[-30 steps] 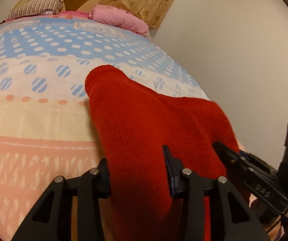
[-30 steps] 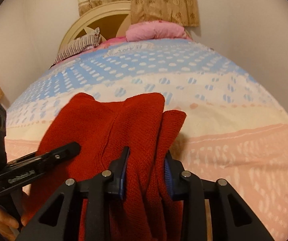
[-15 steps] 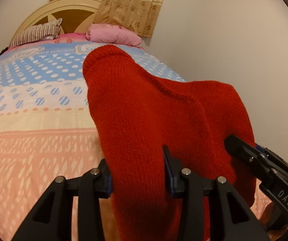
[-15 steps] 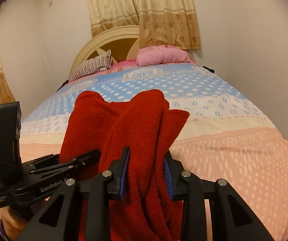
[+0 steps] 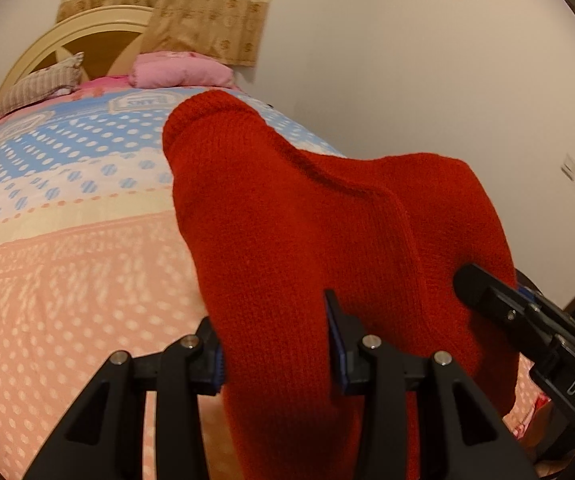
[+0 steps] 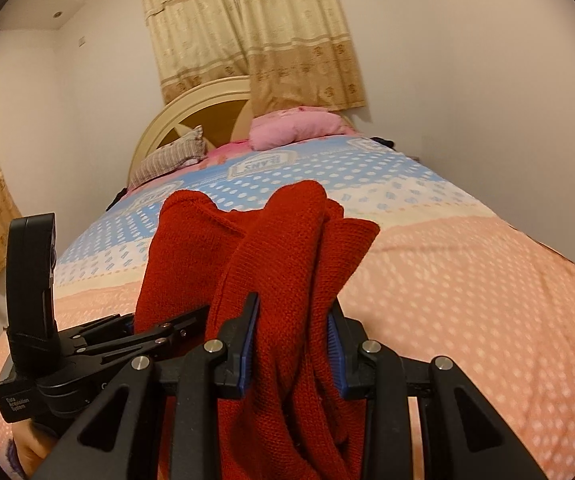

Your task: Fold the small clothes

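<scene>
The red knit garment [image 5: 307, 240] hangs bunched above the bed [image 6: 487, 280], apparently clear of it, clamped by the left gripper [image 5: 275, 350] and the right gripper [image 6: 293, 346], held side by side.

I read "DAS" in white on the black body of the right gripper [image 5: 487, 292], seen from my left wrist camera. On the left gripper [image 6: 191, 320] body, low at its back end, a small white label reads "Data Acquisition System". Lettering on the bedspread [image 6: 467, 280] panels stays illegible.
</scene>
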Demonstrator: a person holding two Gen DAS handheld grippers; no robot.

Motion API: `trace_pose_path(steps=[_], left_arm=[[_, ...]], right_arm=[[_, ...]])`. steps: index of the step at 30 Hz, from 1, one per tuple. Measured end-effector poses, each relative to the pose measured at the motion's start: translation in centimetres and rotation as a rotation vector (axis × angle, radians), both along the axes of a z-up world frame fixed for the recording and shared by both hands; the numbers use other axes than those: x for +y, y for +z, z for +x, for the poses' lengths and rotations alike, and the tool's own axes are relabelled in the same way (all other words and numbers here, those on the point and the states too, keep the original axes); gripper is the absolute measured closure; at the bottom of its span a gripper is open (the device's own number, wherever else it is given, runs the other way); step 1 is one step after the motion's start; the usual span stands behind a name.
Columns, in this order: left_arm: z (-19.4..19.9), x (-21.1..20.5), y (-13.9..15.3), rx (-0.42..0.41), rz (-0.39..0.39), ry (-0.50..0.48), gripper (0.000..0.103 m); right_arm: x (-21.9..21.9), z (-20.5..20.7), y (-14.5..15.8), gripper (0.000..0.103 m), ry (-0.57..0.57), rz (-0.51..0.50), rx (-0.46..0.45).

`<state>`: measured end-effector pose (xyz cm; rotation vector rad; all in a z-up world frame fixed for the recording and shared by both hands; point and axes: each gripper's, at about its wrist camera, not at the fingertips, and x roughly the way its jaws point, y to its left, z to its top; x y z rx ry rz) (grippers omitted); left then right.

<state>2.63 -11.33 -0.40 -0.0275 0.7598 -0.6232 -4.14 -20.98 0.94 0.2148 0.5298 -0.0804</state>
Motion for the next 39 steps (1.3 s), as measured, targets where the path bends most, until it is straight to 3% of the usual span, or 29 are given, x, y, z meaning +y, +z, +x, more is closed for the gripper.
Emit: trace_pose_path(steps=[14, 26, 30, 31, 34, 36, 39], left_arm=[[-1.6, -9.1, -1.3, -0.029, 0.064, -0.178, 0.062], [-0.3, -16.6, -3.9, -0.112, 0.131, -0.204, 0.062], [1.1, -17.3, -5.5, -0.051, 0.164, -0.173, 0.062], [1.5, -16.9, -5.7, -0.020, 0.152, -0.165, 0.060], [2.4, -16.9, -6.5, 0.061, 0.142, -0.148, 0.045], [3.2, -16.5, -7.1, 0.131, 0.137, -0.127, 0.030], [4.3, -15.8, -8.0, 0.239, 0.103, -0.102, 0.016]], right_arm=[[-7.4, -7.7, -1.9, 0.072, -0.214, 0.058, -0.011], [-14.8, -7.5, -5.2, 0.072, -0.387, 0.071, -0.018], [-17.3, -6.1, -7.5, 0.072, -0.421, 0.097, 0.041], [-17.9, -5.9, -8.2, 0.072, -0.427, 0.114, 0.057], [-19.7, -5.4, -10.3, 0.072, -0.436, 0.183, 0.098], [-20.4, -5.3, -11.2, 0.072, -0.430, 0.210, 0.102], [-21.1, -5.3, -11.7, 0.070, -0.417, 0.241, 0.103]])
